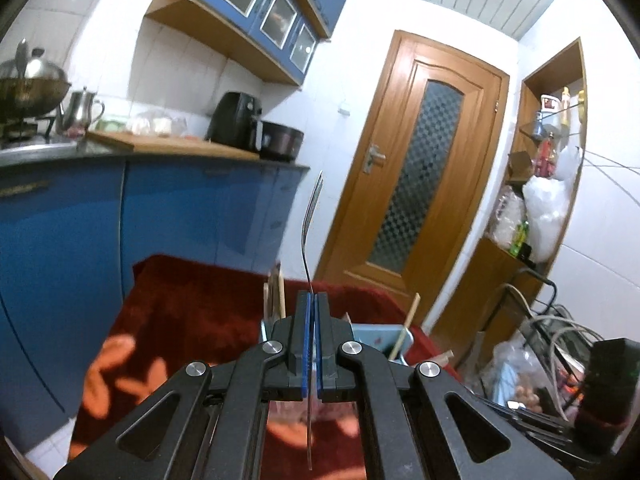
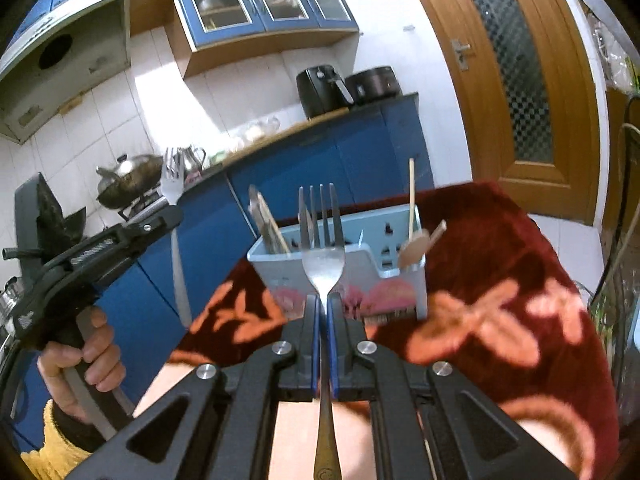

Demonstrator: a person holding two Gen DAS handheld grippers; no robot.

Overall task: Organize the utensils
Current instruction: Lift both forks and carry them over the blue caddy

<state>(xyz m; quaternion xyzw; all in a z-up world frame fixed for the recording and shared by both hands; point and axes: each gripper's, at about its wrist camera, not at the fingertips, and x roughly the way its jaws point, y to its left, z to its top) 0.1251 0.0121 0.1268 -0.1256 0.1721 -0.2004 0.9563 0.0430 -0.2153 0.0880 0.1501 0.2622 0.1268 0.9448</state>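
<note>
In the left wrist view, the left tool (image 1: 312, 300) is clamped on a thin steel fork (image 1: 311, 232), seen edge-on. Its long axis runs upright, tines at the top, handle passing down between the blue pads. Below lies the red floral cloth (image 1: 192, 312) covering the table.

In the right wrist view, the right tool (image 2: 323, 302) grips a second fork (image 2: 322, 248) at its neck, tines up and flat face toward the camera, in front of a pale blue plastic caddy (image 2: 368, 264) holding wooden utensils (image 2: 416, 240). At far left, the left tool holds its fork upright.
</note>
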